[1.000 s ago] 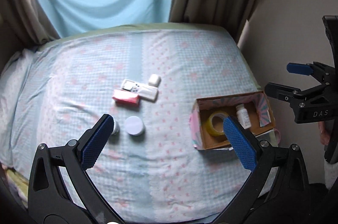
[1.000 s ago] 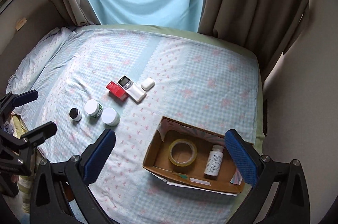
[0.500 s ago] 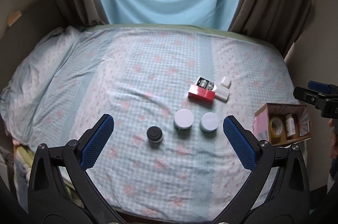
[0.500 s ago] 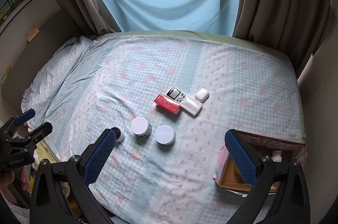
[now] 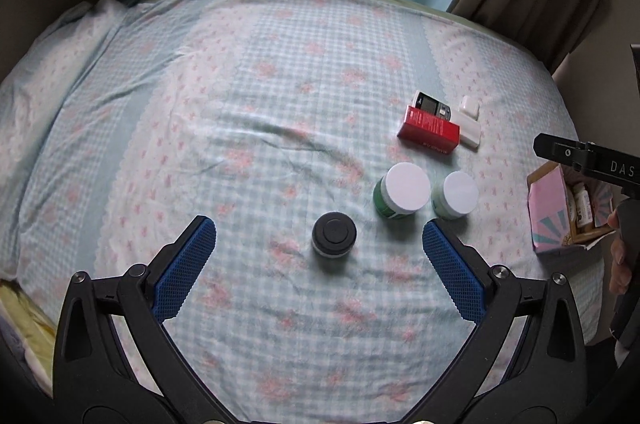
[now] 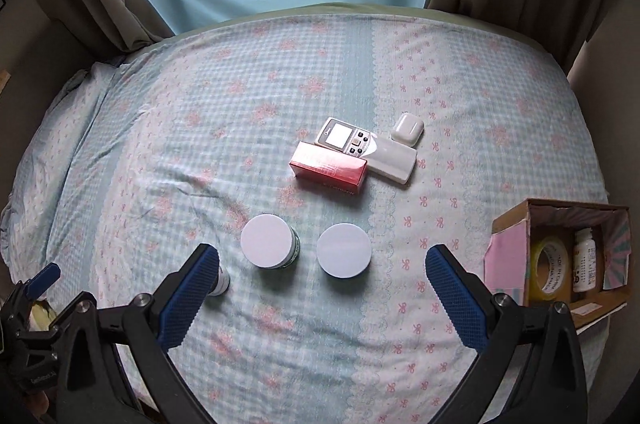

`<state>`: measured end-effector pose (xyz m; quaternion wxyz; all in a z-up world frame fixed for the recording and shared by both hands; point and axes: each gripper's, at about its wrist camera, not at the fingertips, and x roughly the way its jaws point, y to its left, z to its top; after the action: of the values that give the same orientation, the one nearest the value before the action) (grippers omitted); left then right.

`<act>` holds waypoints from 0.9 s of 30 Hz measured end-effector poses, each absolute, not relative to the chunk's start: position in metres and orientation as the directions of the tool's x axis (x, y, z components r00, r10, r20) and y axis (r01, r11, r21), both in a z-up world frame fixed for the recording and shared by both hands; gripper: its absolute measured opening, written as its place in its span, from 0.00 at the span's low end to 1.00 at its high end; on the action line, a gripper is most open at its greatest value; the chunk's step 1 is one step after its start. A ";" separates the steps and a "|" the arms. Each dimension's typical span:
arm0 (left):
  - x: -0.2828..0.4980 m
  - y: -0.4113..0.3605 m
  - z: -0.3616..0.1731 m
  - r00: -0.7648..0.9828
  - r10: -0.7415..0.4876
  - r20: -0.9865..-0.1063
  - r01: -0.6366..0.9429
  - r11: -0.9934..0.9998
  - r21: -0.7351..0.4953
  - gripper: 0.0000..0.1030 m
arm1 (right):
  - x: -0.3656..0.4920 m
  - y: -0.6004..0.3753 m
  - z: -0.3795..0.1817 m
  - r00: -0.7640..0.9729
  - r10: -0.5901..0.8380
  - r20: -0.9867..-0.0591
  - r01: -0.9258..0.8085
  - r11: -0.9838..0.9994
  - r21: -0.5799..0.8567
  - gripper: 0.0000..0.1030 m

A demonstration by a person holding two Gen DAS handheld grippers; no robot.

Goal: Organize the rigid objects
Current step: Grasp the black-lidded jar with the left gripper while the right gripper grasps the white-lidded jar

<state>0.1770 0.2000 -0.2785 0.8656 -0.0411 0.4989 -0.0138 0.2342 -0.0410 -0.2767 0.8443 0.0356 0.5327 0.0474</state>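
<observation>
right wrist | cardboard box: tape roll, pill bottle | both fingers spread, empty

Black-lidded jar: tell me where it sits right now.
In the left wrist view, the black-lidded jar stands on the bedsheet, centred ahead of the open left gripper, just left of the green jar.

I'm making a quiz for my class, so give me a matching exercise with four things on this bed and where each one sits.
1. tape roll
2. red carton
3. black-lidded jar
4. earbud case

A. between the left gripper's fingers
B. inside the cardboard box
C. beside the remote's far end
D. against the remote's near side

Pairs: 1-B, 2-D, 3-A, 4-C
</observation>
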 end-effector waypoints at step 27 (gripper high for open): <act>0.232 0.157 -0.475 0.366 -0.138 -0.920 0.126 0.987 -0.098 0.67 | 0.275 -0.022 -0.465 0.311 -0.049 -0.949 -0.034 0.997 -0.063 0.83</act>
<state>0.2324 0.1575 -0.4749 0.8265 -0.0054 0.5573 -0.0798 0.2748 -0.0225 -0.4652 0.8088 -0.0353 0.5870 -0.0048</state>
